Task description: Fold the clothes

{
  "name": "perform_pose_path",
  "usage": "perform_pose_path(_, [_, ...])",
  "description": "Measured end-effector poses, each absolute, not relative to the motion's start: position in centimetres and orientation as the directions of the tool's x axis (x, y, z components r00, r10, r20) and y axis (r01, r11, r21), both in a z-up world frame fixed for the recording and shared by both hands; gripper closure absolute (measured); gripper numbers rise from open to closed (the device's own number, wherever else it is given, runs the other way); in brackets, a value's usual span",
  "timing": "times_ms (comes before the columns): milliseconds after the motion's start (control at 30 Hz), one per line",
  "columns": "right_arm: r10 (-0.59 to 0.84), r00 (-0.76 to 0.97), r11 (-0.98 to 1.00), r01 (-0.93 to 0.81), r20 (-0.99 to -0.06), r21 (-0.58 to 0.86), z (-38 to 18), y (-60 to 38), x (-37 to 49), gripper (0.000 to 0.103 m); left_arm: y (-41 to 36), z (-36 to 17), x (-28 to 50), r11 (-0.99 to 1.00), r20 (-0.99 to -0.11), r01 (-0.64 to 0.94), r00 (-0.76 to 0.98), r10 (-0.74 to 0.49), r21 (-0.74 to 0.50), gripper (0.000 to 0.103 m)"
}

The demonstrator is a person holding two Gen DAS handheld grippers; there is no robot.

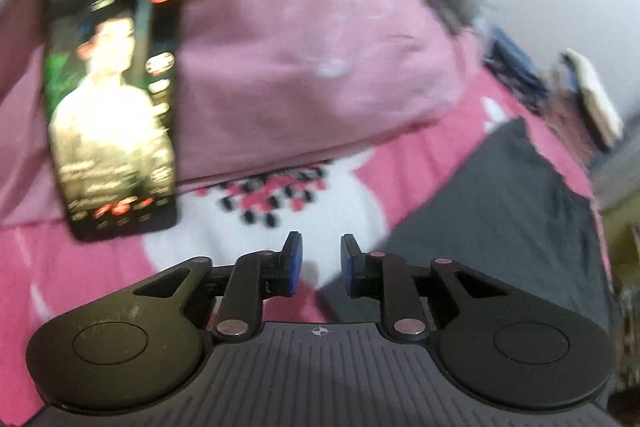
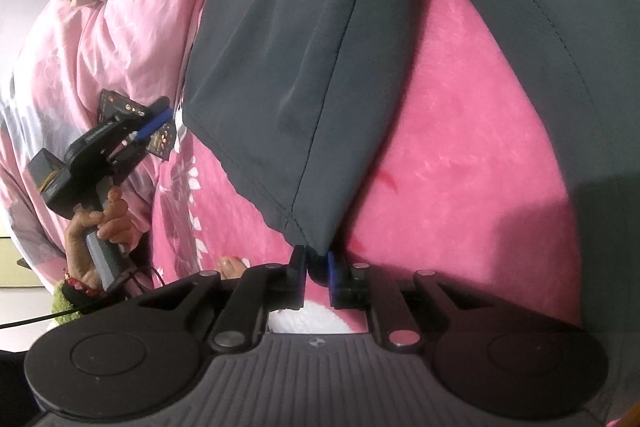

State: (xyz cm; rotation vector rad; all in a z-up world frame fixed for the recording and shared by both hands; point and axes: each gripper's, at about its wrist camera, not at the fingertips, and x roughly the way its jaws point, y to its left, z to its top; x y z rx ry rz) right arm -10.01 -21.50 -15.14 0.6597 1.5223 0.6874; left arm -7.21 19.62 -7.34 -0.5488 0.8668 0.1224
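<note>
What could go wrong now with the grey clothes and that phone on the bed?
1. A corner of the dark grey fabric garment sits between the jaws of the right gripper, which stand slightly apart. It may slip out and the cloth could flop out of place.
2. The black phone with a glowing screen lies on the pale pink quilt, just ahead of the open, empty left gripper. A careless sweep could knock it or bury it under cloth.

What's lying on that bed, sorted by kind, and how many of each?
Dark grey garment: 1
Phone: 1
Pink blanket: 1
Pale pink quilt: 1
Total: 4
</note>
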Motion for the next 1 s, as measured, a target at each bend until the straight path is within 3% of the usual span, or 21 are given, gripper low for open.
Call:
perform_pose_path(133, [0.755, -0.055, 0.655, 0.013, -0.653, 0.756, -15.3, -21.4, -10.0, 0.091, 18.1, -7.5, -5.7, 0.9, -0.762, -0.244, 0.634, -0.134, -0.361, 0.056])
perform_pose_path(233, [0.741, -0.057, 0.669, -0.025, -0.669, 0.743, -14.7, -21.0, -10.1, 0.091, 16.6, -8.5, -4.9, 0.936, -0.805, -0.215, 0.584, -0.105, -0.278, 0.058])
perform_pose_path(300, [0.727, -0.06, 0.682, -0.064, -0.685, 0.729, -14.1, -20.5, -10.2, 0.09, 15.7, -9.1, -4.5, 0.955, -0.83, -0.199, 0.553, -0.075, -0.219, 0.07])
perform_pose_path(433, [0.674, -0.092, 0.677, -0.321, -0.733, 0.662, -10.3, -18.7, -10.7, 0.09, 15.6, -8.9, -4.7, 0.96, -0.838, -0.208, 0.544, -0.048, -0.19, 0.069])
perform_pose_path(533, [0.669, 0.055, 0.667, -0.484, -0.741, 0.566, -6.2, -18.6, -9.6, 0.09, 15.6, -8.0, -4.8, 0.968, -0.826, -0.214, 0.563, 0.014, -0.13, 0.065])
perform_pose_path(667, [0.642, 0.245, 0.721, -0.516, -0.727, 0.462, -5.4, -18.0, -5.9, 0.09, 14.5, -7.4, -4.1, 0.982, -0.799, -0.18, 0.597, 0.063, -0.056, 0.063])
perform_pose_path(800, [0.596, 0.297, 0.75, -0.538, -0.746, 0.385, -8.0, -16.2, -4.5, 0.09, 13.1, -8.6, -2.6, 0.986, -0.804, -0.166, 0.581, 0.127, 0.036, 0.063])
perform_pose_path(867, [0.573, 0.206, 0.749, -0.524, -0.793, 0.405, -10.4, -15.9, -5.1, 0.09, 12.6, -9.5, -2.3, 0.982, -0.812, -0.168, 0.558, 0.17, 0.09, 0.063])
perform_pose_path(1000, [0.616, 0.025, 0.702, -0.47, -0.787, 0.535, -12.1, -16.9, -8.1, 0.09, 13.0, -9.8, -2.3, 0.981, -0.814, -0.179, 0.556, 0.167, 0.079, 0.062])
